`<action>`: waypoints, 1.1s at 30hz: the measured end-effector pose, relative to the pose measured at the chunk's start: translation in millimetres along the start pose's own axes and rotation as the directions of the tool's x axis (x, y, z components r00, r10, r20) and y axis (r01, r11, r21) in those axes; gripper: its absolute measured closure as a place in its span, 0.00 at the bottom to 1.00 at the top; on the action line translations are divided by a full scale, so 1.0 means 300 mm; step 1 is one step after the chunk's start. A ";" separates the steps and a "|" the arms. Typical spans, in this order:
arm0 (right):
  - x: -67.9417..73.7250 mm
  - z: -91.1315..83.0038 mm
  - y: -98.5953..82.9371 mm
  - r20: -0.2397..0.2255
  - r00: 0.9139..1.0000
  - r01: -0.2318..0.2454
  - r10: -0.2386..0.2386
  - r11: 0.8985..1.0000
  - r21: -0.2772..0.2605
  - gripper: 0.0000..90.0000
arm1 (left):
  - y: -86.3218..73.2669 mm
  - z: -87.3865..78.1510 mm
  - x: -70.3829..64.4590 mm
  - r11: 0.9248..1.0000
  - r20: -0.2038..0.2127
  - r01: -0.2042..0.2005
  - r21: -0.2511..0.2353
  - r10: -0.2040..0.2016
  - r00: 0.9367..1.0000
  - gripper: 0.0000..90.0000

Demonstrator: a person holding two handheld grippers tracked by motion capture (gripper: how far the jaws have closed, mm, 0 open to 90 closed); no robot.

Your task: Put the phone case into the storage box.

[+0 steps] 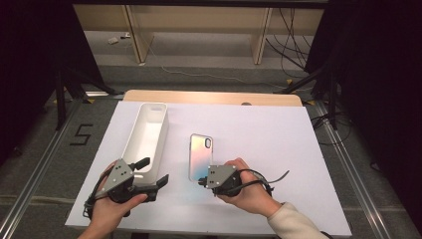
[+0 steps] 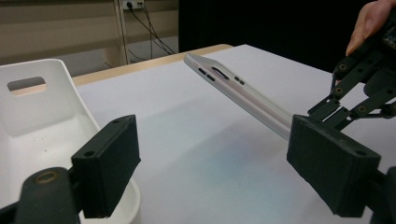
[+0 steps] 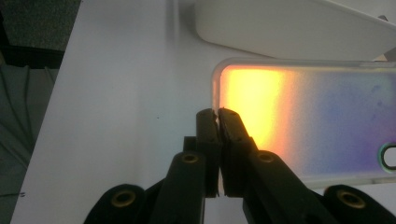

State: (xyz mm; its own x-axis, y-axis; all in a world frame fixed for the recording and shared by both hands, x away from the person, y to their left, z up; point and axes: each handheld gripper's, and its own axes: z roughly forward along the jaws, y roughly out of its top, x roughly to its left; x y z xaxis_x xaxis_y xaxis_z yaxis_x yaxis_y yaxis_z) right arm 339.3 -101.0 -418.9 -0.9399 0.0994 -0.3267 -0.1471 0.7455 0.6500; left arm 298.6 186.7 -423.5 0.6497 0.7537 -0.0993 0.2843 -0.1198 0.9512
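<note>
The white worktop (image 1: 278, 149) stood in a dark room; the phone case (image 1: 200, 155) pointed away lengthwise, near end lifted; right claw (image 1: 201, 182) pinched its edge; left claw (image 1: 153, 173) gaped beside the white bin (image 1: 149, 130).

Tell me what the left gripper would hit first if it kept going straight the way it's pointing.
Probably the phone case, held tilted off the table by the right gripper. It crosses ahead of the open left gripper, though depth is hard to judge. The white bin lies off to one side.
</note>
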 end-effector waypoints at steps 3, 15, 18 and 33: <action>0.008 0.003 0.003 -0.005 1.000 0.006 -0.006 1.000 -0.012 0.98 | 0.021 0.025 -0.005 1.000 0.001 -0.003 0.024 0.003 1.000 0.19; 0.036 -0.005 0.016 -0.017 1.000 0.012 -0.012 1.000 -0.022 0.98 | 0.152 0.160 0.011 0.990 0.001 -0.002 0.141 0.002 1.000 0.21; 0.038 -0.008 0.017 -0.012 1.000 0.014 -0.015 1.000 -0.022 0.98 | 0.177 0.190 0.010 0.988 0.002 0.003 0.157 -0.004 1.000 0.23; 0.045 -0.001 0.023 -0.007 1.000 0.030 -0.030 0.999 -0.010 0.98 | 0.208 0.340 0.014 0.948 -0.040 0.042 0.316 -0.031 0.999 0.34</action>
State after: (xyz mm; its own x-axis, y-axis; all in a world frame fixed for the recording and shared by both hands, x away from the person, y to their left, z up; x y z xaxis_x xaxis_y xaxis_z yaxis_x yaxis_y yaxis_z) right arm 325.5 -94.6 -418.6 -0.9370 0.0724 -0.3418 -0.1787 0.7414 0.6469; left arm 390.9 116.4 -394.3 0.6119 0.7822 -0.1173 0.5195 -0.2856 0.8053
